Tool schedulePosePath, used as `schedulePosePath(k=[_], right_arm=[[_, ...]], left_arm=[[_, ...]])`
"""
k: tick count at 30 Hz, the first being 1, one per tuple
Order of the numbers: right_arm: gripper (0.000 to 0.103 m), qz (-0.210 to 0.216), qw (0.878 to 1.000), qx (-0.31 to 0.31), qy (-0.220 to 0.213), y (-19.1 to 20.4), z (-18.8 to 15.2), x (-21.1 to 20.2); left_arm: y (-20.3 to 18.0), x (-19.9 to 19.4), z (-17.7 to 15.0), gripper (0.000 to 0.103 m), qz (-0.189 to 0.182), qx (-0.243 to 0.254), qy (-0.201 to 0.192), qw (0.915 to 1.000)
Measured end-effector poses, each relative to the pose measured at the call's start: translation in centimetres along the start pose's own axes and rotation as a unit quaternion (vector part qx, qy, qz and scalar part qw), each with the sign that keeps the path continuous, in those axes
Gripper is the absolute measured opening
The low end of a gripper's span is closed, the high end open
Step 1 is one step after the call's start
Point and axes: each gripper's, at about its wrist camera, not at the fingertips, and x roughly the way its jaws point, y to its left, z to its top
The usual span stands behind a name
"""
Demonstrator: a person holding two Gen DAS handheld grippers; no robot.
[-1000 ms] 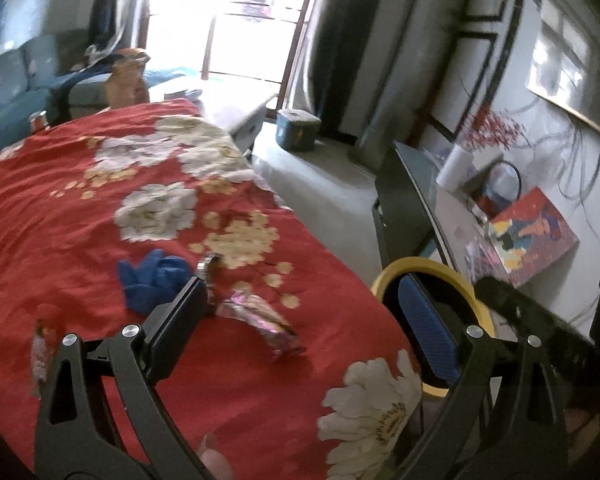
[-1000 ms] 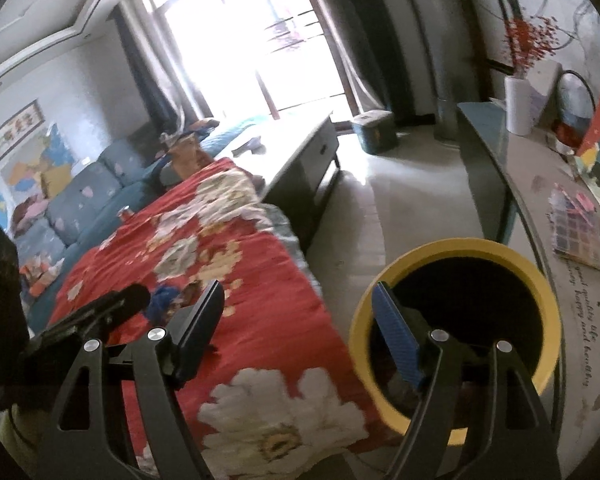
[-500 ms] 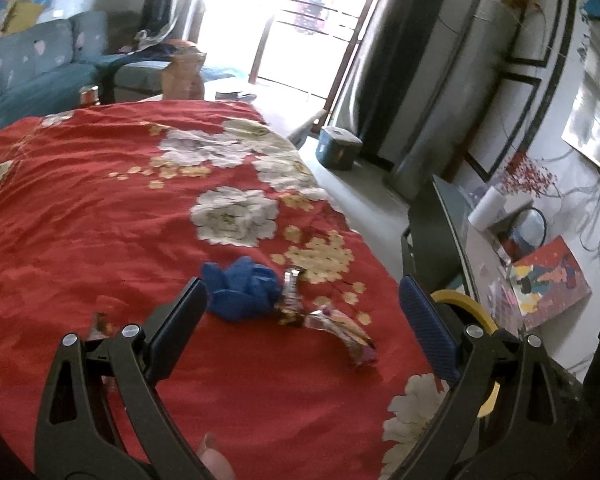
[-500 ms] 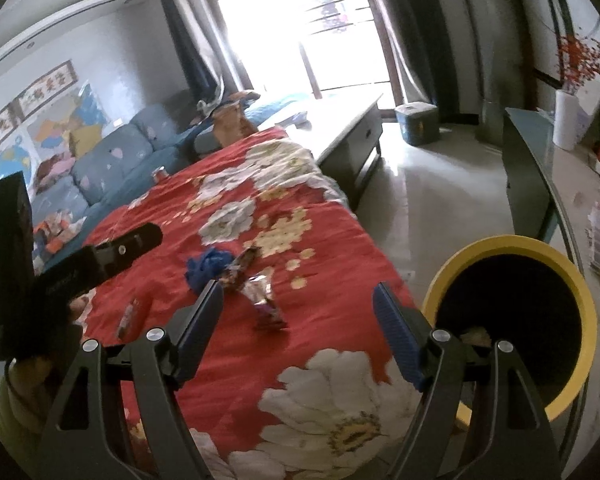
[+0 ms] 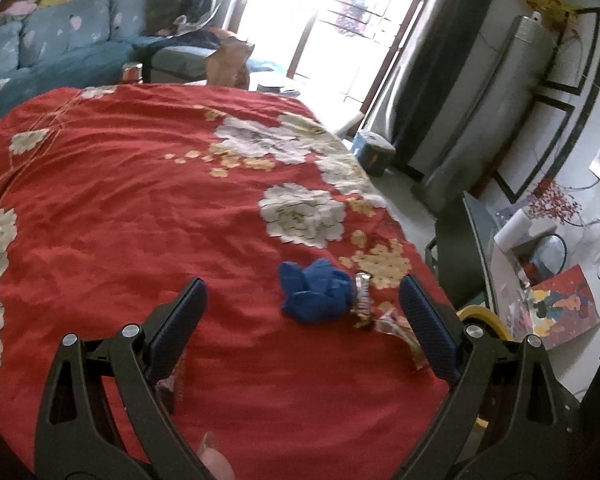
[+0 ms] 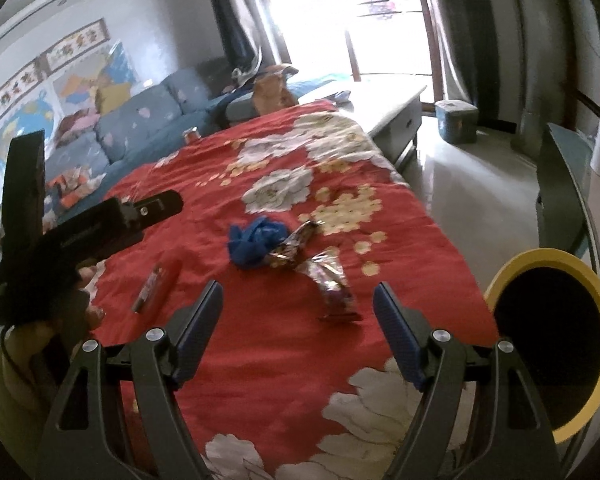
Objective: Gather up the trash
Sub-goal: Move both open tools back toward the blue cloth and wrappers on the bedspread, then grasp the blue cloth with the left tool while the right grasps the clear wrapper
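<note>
Two sets of tongs are in view, both with jaws spread apart and nothing between them. The left tongs [image 5: 300,312] hover over the red floral cloth [image 5: 120,208]; the right tongs [image 6: 298,316] hover beside them, with the left unit visible at their left.

Change since one second ago: both cameras have swung away from the yellow-rimmed bin [image 6: 556,340] and back toward the litter. The bin previously sat directly between the right jaws; it now lies off to the right of them. Judgement: a drop appears complete and the next pickup is being lined up.

Remaining trash, relative to the tongs:
- A crumpled blue glove [image 5: 316,296] lies just ahead of the left tongs, toward the right jaw.
- A dark candy wrapper [image 6: 296,246] touches the glove on its right side.
- A shiny foil wrapper [image 6: 334,284] lies just ahead of the right tongs, between the jaw lines.
- A slim wrapper [image 6: 150,290] lies ahead and left of the right tongs.

Limits of view: in the left view, the left jaw covers most of the slim wrapper and the right jaw cuts off the foil wrapper. The bin interior is dark; its contents cannot be made out. Print on all wrappers is blurred.
</note>
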Motion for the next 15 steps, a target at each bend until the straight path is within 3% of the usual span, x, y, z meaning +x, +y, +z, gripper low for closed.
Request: schedulePosePath(k=[11, 15], right_arm=[[0.075, -0.019, 0.998, -0.017, 0.053, -0.2, -0.4, 5.2], [0.075, -0.033, 0.997, -0.013, 0.068, -1.4, -0.3, 6.6]], left_arm=[[1.3, 2.8, -0.4, 0.088, 0.002, -0.003, 0.03, 0.9995], [0.9, 4.1, -0.7, 0.077, -0.007, 0.005, 0.044, 0.999]])
